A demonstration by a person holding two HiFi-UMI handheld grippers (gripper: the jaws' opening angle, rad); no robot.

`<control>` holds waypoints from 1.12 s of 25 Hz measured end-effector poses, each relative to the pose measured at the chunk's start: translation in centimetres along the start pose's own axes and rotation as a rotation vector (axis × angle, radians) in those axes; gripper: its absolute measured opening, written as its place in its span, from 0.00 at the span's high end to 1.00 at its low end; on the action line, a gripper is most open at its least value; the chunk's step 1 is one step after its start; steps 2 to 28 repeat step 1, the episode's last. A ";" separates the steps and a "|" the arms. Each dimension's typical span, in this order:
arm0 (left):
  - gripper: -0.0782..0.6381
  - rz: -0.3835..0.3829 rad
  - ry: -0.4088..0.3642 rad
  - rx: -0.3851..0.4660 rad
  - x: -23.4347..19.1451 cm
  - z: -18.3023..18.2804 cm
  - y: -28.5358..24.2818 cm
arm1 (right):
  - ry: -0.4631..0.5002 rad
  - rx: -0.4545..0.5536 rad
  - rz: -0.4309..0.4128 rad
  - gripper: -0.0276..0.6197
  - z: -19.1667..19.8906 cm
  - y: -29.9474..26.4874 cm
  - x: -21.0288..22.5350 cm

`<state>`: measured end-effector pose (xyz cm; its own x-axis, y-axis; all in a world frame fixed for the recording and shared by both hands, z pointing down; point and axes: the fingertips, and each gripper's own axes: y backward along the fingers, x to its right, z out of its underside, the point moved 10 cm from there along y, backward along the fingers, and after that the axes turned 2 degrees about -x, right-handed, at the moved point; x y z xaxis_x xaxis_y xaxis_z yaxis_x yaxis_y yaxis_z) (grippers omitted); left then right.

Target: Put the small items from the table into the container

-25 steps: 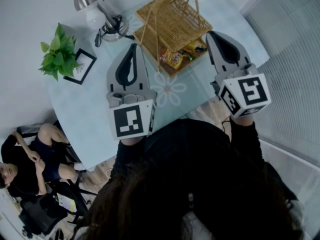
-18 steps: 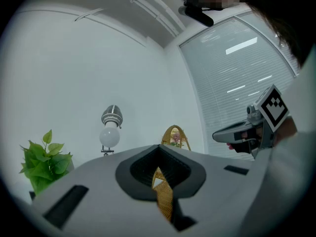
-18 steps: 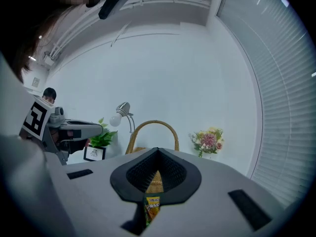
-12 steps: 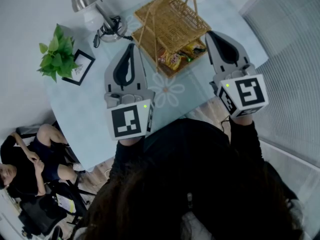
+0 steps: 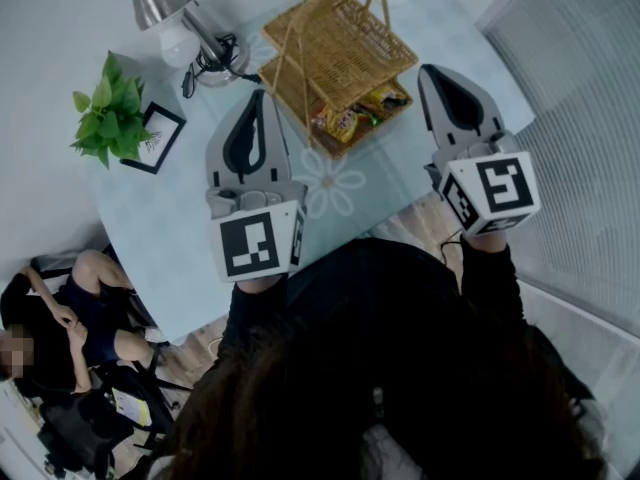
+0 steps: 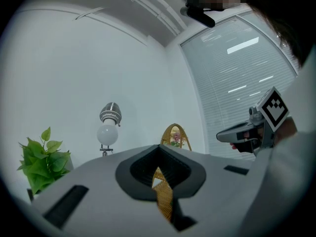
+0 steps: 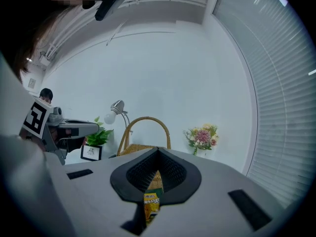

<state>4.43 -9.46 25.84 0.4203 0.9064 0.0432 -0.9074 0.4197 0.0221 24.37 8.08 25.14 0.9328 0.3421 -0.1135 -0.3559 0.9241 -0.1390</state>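
Note:
A woven wicker basket (image 5: 345,43) with a tall hoop handle stands on the pale blue table (image 5: 180,218). Yellow and red snack packets (image 5: 345,120) lie at its near end. My left gripper (image 5: 258,95) hovers level just left of the basket, shut with nothing between its jaws. My right gripper (image 5: 430,69) hovers level just right of the basket, also shut and empty. In the left gripper view the basket handle (image 6: 174,128) rises beyond the shut left gripper (image 6: 159,147). In the right gripper view a yellow packet (image 7: 152,201) shows through the slit below the shut right gripper (image 7: 158,149).
A silver desk lamp (image 5: 165,3), a potted green plant (image 5: 108,118) and a small framed picture (image 5: 155,138) stand at the table's left. A bouquet of flowers (image 7: 202,136) sits behind the basket. A person sits on a chair (image 5: 60,328) at lower left. Window blinds (image 5: 580,118) run along the right.
Both grippers stay shut and in place beside the basket. Only the head view has shifted a little.

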 end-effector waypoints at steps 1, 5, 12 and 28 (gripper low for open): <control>0.89 -0.001 0.001 0.000 0.0 0.0 -0.1 | 0.000 0.000 0.003 0.92 0.0 0.0 0.2; 0.89 -0.001 0.001 0.000 0.0 0.0 -0.1 | 0.000 0.000 0.003 0.92 0.0 0.0 0.2; 0.89 -0.001 0.001 0.000 0.0 0.0 -0.1 | 0.000 0.000 0.003 0.92 0.0 0.0 0.2; 0.89 -0.001 0.001 0.000 0.0 0.0 -0.1 | 0.000 0.000 0.003 0.92 0.0 0.0 0.2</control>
